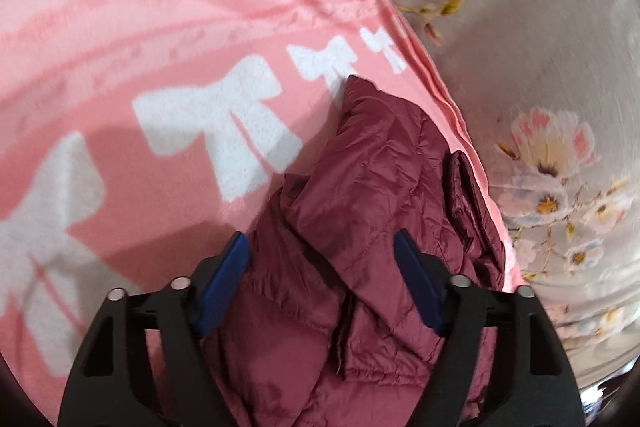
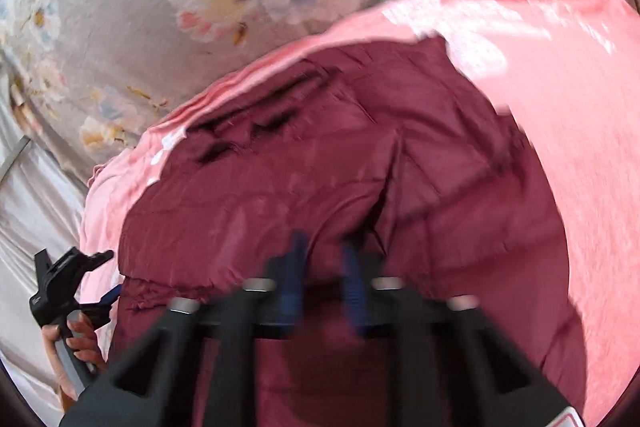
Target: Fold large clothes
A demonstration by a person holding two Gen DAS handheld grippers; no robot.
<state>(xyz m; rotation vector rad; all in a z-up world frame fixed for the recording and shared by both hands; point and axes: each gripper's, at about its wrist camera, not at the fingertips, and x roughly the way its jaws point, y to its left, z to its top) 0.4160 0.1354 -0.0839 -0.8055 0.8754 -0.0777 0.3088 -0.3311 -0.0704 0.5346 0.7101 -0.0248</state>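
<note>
A floral bedsheet (image 1: 540, 75) carries a pink bow-print blanket (image 1: 160, 131), and the maroon quilted jacket (image 1: 380, 187) lies bunched near the blanket's edge, seemingly only partly folded. The left gripper (image 1: 322, 259) hovers over it, jaws wide and empty. The right gripper (image 2: 324, 259) is blurred, nearly closed, apparently pinching jacket fabric.

Maroon quilted jacket (image 1: 372, 211) lies crumpled, partly folded.

Bed with grey floral sheet (image 1: 540, 39), pink bow-print blanket (image 1: 160, 27) spread directly on it
</note>
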